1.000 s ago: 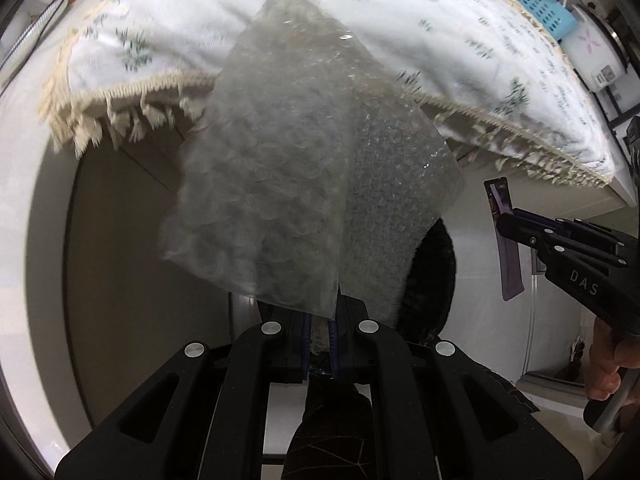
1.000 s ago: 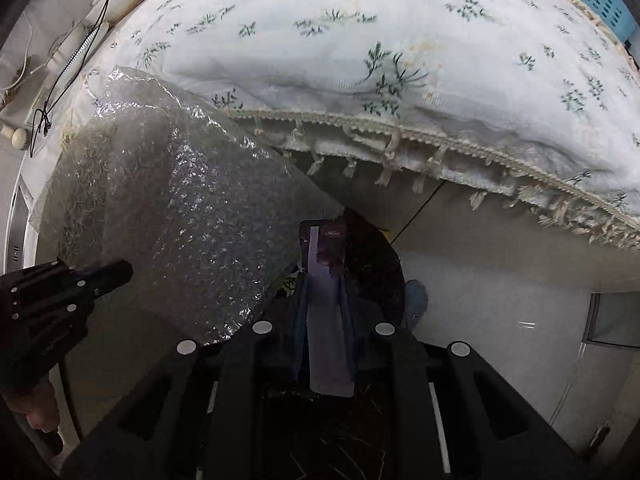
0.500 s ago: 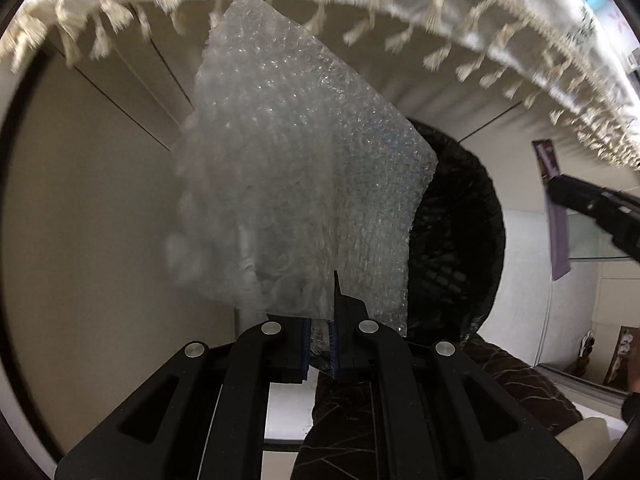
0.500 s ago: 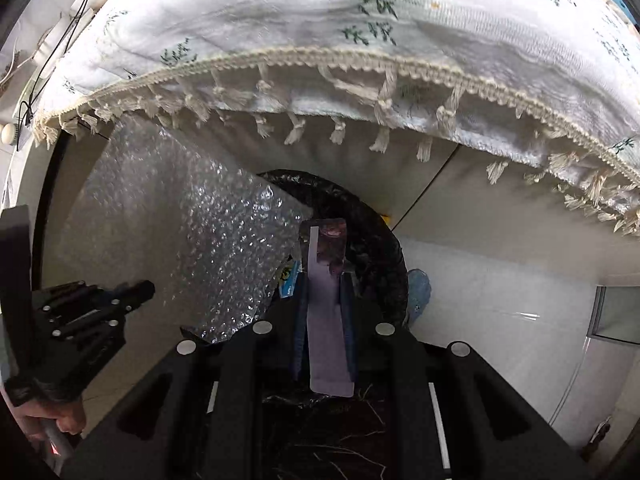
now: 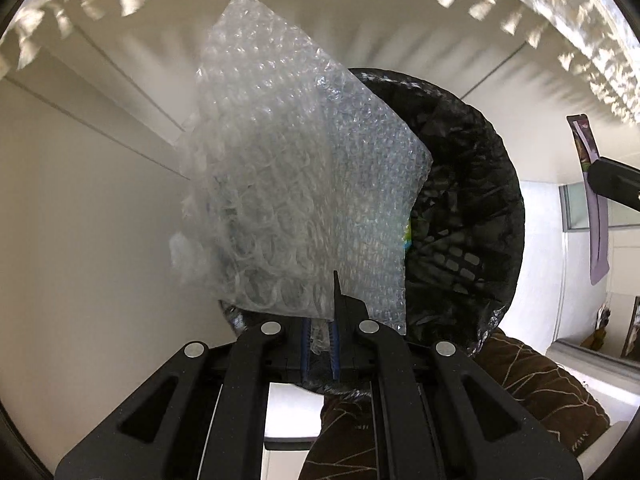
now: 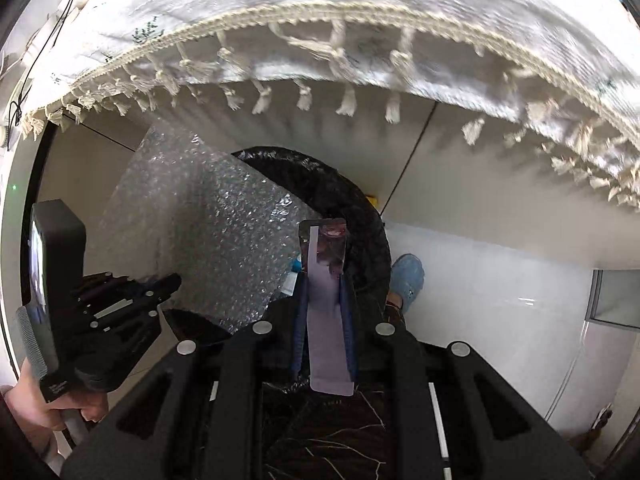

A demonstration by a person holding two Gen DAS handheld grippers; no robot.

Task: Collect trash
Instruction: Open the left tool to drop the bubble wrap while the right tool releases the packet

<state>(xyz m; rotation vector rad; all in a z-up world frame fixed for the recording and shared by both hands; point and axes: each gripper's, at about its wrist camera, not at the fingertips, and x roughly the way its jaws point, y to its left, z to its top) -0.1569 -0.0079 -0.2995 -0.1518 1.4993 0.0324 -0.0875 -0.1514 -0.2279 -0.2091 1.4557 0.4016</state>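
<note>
My left gripper (image 5: 322, 332) points down and is shut on the lower edge of a clear bubble wrap sheet (image 5: 296, 184). The sheet stands up in front of the camera and hides the left half of a black bag-lined bin (image 5: 480, 152) below. In the right wrist view, my right gripper (image 6: 324, 280) is shut on a narrow purple wrapper strip (image 6: 326, 320), which sits over the bin's rim (image 6: 352, 200). The left gripper (image 6: 168, 280) and the bubble wrap (image 6: 208, 232) show at the left there. The right gripper (image 5: 600, 172) and the purple wrapper (image 5: 596, 216) appear at the right edge of the left wrist view.
A white floral tablecloth with a tasselled fringe (image 6: 320, 20) overhangs above the bin. Pale tiled floor (image 6: 500, 272) surrounds the bin. A blue slipper (image 6: 408, 276) and a brown patterned trouser leg (image 5: 520, 380) are beside it. A hand (image 6: 36, 404) holds the left gripper's handle.
Both grippers have sunk from the tablecloth's level to below its fringe, the left one further. The black bin has come into full view and looks larger. Both grips are unchanged.
</note>
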